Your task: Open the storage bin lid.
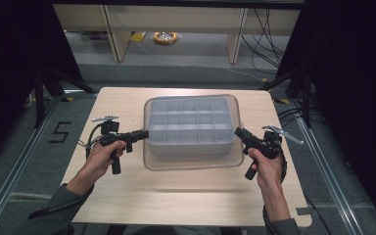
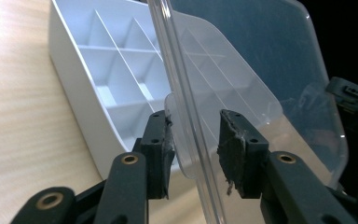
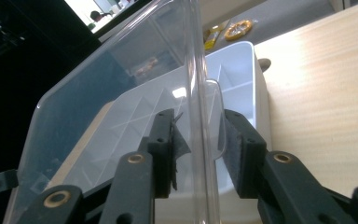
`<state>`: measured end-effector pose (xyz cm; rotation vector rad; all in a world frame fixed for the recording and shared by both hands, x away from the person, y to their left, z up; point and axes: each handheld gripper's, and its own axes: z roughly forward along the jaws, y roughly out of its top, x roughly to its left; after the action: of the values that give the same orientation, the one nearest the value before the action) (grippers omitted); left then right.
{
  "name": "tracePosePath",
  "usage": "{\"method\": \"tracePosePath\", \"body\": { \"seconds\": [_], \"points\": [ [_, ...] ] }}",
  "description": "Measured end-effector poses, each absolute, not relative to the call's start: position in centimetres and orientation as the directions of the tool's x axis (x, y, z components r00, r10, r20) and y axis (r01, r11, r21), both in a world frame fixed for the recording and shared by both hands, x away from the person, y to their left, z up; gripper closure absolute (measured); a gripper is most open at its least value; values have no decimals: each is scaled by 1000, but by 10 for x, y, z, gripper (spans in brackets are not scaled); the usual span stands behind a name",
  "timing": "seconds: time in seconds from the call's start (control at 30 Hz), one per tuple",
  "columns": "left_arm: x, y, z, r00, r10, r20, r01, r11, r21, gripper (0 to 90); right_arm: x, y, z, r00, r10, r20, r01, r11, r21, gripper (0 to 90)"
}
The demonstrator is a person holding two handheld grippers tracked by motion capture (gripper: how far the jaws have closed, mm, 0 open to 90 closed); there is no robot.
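Setting, high view: pale wooden table [image 1: 127,196] on a grey carpeted floor, dark curtains at both sides, desk legs and loose cables behind.
Box, high view: white divider box [image 1: 190,128] sits mid-table, a grid of small empty compartments, with a clear lid [image 1: 192,160] over it that overhangs the near side.
Hands, high view: left gripper [image 1: 142,134] meets the lid's left edge, right gripper [image 1: 239,133] its right edge; each is carried in one hand.
Left gripper view, grip: jaws brought in around a small rounded tab on the lid's rim, with the lid seen edge-on and tilted above the box; whether both pads truly press the tab I cannot tell, since a slight gap seems to show on one side.
Left gripper view, materials: lid is thin, glossy, see-through plastic with rounded corners; box walls are matte white and rigid; the jaw pads [image 2: 235,149] look worn and ragged.
Right gripper view, grip: jaws closed in on the matching tab of the opposite rim, lid tilted over the compartments.
Right gripper view, background: wood grain on the table, a yellow cable coil [image 3: 238,29] on the floor beyond.
Risk: slick tabs could slip from frayed pads; uneven lifting may twist or drop the lid, or drag the light box along.
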<state>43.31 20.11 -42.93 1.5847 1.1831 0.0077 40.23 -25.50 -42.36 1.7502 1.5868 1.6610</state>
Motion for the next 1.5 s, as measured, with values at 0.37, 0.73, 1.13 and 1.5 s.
{"method": "tracePosePath", "body": {
  "seconds": [0.37, 0.73, 1.13, 1.5],
  "points": [
    [420, 200, -438, 507, 684, -525, 661, 83, 746, 631, 386, -255, -436, -243, 818, 522, 530, -339, 777, 663],
    [405, 202, -440, 515, 684, -516, 656, 73, 751, 630, 374, -252, -443, -227, 802, 553, 559, -358, 748, 655],
    [382, 198, -453, 529, 672, -518, 672, 41, 740, 634, 346, -258, -452, -237, 798, 554, 555, -357, 752, 654],
    [366, 200, -464, 526, 673, -521, 683, 31, 729, 633, 329, -255, -464, -234, 802, 550, 580, -339, 741, 649]
  ]
}}
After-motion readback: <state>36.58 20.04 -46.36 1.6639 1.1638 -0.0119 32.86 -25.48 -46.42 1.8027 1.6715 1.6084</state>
